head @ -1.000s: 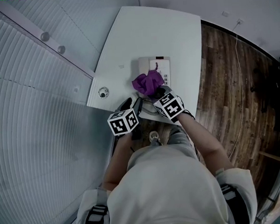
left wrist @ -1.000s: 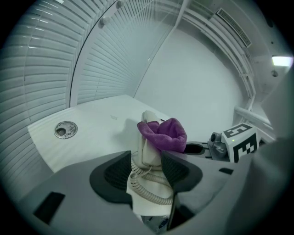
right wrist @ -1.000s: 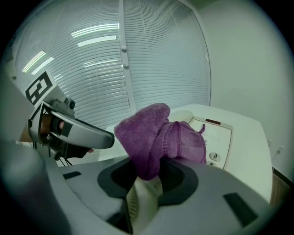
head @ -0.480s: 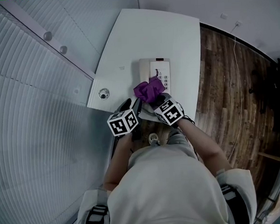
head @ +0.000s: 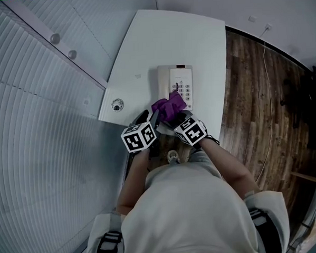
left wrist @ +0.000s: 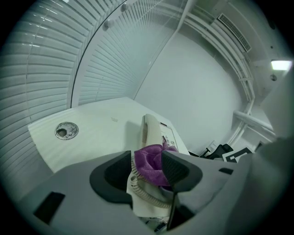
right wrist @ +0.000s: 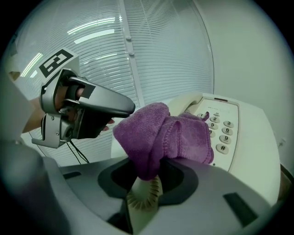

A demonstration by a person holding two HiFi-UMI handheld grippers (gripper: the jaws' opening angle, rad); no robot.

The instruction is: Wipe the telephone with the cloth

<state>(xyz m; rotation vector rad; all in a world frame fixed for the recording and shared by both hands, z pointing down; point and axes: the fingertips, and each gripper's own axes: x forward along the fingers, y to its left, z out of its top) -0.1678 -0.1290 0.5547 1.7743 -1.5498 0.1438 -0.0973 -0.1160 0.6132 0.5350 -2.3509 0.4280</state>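
Note:
A cream desk telephone (head: 176, 84) lies on the white table (head: 164, 38), handset on the left, keypad on the right. A purple cloth (head: 168, 106) rests bunched on its near end. My right gripper (head: 176, 116) is shut on the purple cloth (right wrist: 170, 135), which spills forward over the keypad (right wrist: 224, 129). The coiled cord (right wrist: 144, 197) shows just under its jaws. My left gripper (head: 150, 120) stays open at the telephone's near left corner. Through its jaws I see the cord (left wrist: 140, 186), the cloth (left wrist: 151, 163) and the handset (left wrist: 150, 131). The left gripper (right wrist: 87, 108) also shows in the right gripper view.
A round metal grommet (head: 117, 105) sits in the table's near left corner. Window blinds (head: 36, 129) run along the left. Wooden floor (head: 257, 107) with a thin cable lies to the right, past the table's edge. The person's body fills the near side.
The right gripper has dragged the purple cloth down the telephone toward its near end, uncovering more of the keypad. The left gripper has stayed in place.

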